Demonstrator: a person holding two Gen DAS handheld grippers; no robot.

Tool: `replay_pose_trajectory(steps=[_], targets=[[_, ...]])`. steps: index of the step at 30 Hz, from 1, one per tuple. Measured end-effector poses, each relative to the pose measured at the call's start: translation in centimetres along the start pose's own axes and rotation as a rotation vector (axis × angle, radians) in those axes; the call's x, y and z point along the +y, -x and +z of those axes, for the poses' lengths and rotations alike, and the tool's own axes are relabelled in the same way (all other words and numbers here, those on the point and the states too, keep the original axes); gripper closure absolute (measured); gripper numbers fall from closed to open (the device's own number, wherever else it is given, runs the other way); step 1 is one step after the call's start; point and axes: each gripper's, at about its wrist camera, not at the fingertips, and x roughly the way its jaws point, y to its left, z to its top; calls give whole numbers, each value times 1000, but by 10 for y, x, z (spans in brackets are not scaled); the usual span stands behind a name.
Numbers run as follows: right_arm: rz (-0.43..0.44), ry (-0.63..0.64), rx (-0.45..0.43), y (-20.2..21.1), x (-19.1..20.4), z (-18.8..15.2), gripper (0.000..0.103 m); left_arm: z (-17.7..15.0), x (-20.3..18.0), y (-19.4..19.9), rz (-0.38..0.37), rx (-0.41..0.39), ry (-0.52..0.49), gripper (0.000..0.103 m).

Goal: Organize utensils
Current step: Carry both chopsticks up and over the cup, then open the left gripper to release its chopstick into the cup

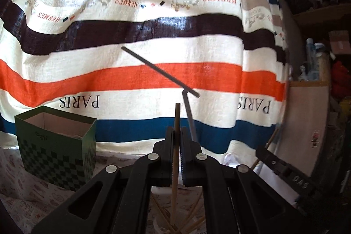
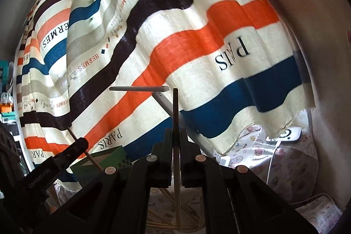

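Observation:
My left gripper [image 1: 176,131] is shut on a brown wooden chopstick [image 1: 177,115] that stands upright between its pads. The right gripper [image 2: 175,131] is shut on a paler chopstick [image 2: 175,106], also upright. Each gripper shows in the other's view: the right gripper [image 1: 261,151] at the right edge, the left gripper [image 2: 80,143] low at the left with its chopstick [image 2: 75,137]. Several loose chopsticks [image 1: 162,212] fan out below the jaws, what holds them is hidden. An open green checkered box [image 1: 57,146] stands on the table to the left, and this green box [image 2: 105,162] shows again beyond the left gripper.
A striped cloth [image 1: 153,76] hangs close behind everything. A grey T-shaped bar [image 1: 160,71] stands in front of it. The table has a patterned cover [image 2: 285,168]. A white device [image 2: 285,135] with a cable lies at the back right. Cluttered shelves [image 1: 318,54] fill the right side.

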Motion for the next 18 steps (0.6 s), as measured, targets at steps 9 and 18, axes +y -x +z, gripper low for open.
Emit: replay_pose_trajectory(steps=[9, 18], targets=[[-37, -56, 57, -32, -26, -28, 95, -37, -3, -29, 36, 69, -1, 99], [-118, -53, 145, -54, -39, -42, 96, -54, -3, -50, 70, 179, -26, 99]])
